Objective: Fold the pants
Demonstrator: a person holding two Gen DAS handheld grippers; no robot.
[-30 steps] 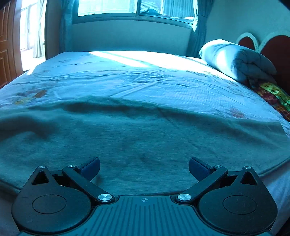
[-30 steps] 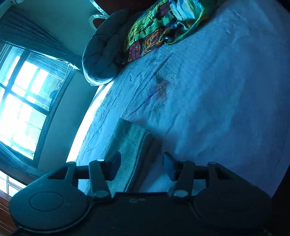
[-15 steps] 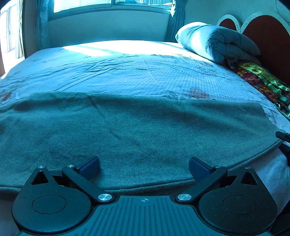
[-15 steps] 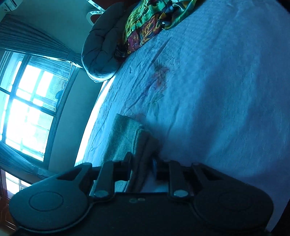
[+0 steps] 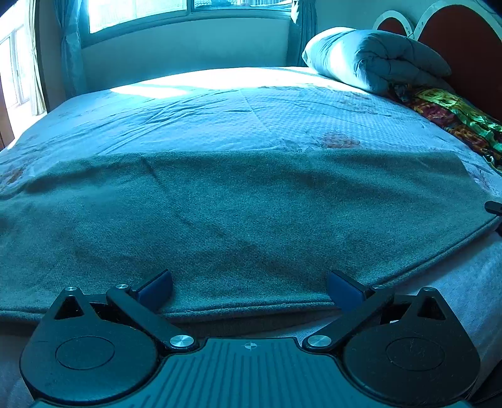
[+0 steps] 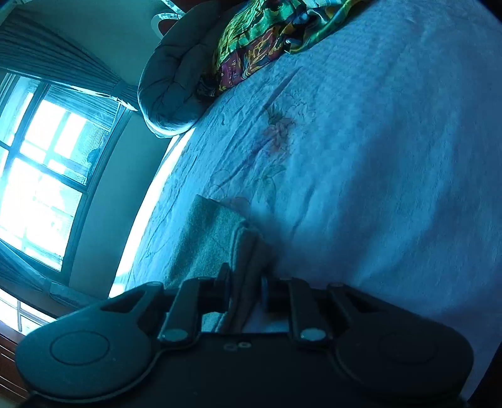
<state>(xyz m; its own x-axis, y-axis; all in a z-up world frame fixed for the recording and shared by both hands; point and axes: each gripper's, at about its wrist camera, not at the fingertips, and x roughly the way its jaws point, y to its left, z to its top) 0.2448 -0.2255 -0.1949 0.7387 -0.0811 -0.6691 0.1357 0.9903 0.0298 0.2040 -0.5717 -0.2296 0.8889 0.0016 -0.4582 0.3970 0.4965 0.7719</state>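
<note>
The grey-green pants [image 5: 251, 213] lie flat across the near part of the bed, their hemmed edge running along the front. My left gripper [image 5: 249, 287] is open, its blue fingertips spread wide just over that near edge, holding nothing. My right gripper [image 6: 244, 287] is shut on the pants [image 6: 213, 238] at their end corner, with the layered fabric edge pinched between the fingers. A bit of the right gripper [image 5: 494, 208] shows at the far right of the left wrist view, at the pants' right end.
The bed has a light floral sheet [image 5: 251, 116]. A rolled grey quilt [image 5: 376, 59] and a colourful cloth [image 5: 455, 116] lie by the red headboard [image 5: 464, 40]. A window [image 5: 157, 12] with curtains is behind the bed.
My right gripper closed onto the pants' end corner. The left gripper stayed open and shifted right and slightly back along the near edge, so more of the headboard side shows.
</note>
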